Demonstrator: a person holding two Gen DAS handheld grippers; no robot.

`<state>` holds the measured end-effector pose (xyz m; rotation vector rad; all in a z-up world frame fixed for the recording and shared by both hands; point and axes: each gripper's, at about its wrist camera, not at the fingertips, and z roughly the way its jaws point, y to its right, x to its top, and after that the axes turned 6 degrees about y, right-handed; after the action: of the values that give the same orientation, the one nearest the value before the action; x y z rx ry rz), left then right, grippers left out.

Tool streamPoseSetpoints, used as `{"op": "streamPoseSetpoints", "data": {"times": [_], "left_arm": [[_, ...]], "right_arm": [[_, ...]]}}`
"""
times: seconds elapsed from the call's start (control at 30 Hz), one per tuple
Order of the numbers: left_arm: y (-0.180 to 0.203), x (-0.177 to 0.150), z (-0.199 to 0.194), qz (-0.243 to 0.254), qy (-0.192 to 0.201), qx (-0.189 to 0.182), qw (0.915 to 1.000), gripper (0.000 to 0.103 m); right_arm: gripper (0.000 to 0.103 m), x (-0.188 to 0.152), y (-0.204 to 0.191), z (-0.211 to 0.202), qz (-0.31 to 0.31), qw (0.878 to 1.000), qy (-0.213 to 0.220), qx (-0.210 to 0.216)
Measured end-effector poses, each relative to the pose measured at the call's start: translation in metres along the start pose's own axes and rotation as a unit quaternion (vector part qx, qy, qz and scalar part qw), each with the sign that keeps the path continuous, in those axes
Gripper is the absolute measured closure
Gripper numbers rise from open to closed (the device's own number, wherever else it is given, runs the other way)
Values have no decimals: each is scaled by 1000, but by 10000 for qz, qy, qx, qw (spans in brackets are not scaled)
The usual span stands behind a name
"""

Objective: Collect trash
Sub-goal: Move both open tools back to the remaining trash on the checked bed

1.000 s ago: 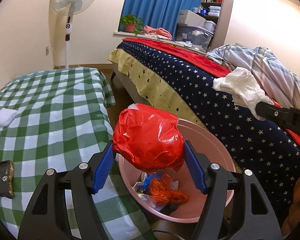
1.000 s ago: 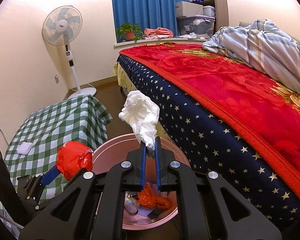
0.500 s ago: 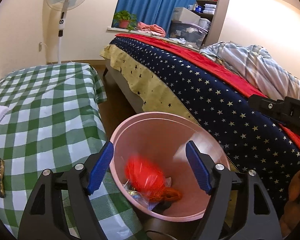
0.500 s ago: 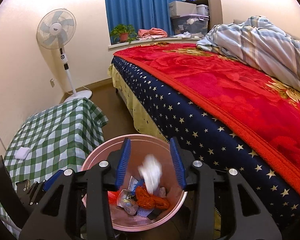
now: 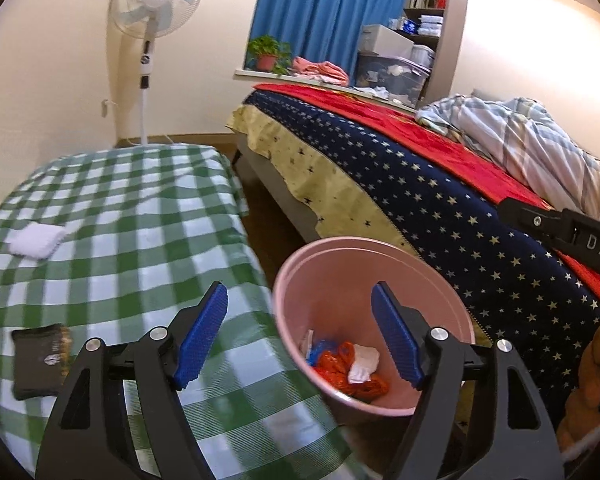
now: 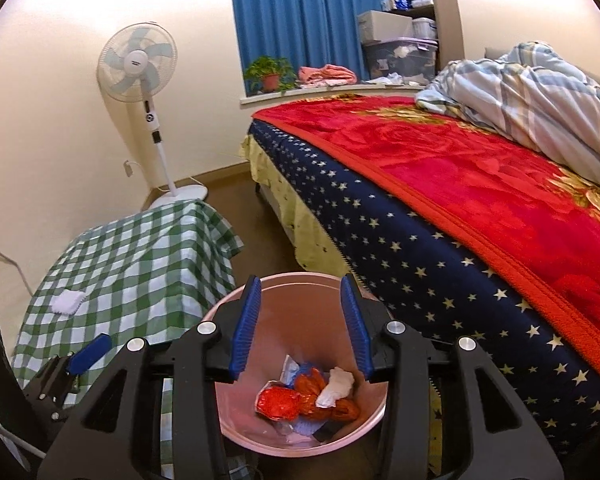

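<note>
Both tongs (image 5: 299, 334) (image 6: 300, 324) have black angular frames, silver screws and ribbed blue finger pads (image 5: 204, 334)

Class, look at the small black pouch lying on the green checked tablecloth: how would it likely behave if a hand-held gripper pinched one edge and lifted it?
The black pouch lies flat and thin on the green checked tablecloth, so it is probably light. Its rounded, soft-looking corners suggest it may sag when lifted by one edge. Being flat, it should slide rather than roll if pushed.

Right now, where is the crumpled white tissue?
In the right wrist view the crumpled white tissue lies inside the pink bin, on top of the orange bag, to the right of the shiny red wrapper.
</note>
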<state>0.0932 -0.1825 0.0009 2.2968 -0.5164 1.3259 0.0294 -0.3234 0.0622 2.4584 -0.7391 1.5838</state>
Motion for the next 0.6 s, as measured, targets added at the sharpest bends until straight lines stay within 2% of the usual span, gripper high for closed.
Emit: {"op": "streamPoseSetpoints", "data": {"times": [0.13,0.3,0.5,0.6], "left_arm": [[-18,2,-15,-128,30,284,9995,31],[-53,-3,-27,-276,-96,928,9953,31],[-109,-15,-35,-712,-371,1775,9808,31],[-129,-21,-35,-881,-494,2064,9732,30]], "right_arm": [[61,0,-10,-6,-13,9998,46,173],[61,-2,-27,-10,-53,9990,38,443],[61,-7,-51,-7,-124,9966,-77,814],[61,-8,-63,-2,-177,9952,-111,954]]}}
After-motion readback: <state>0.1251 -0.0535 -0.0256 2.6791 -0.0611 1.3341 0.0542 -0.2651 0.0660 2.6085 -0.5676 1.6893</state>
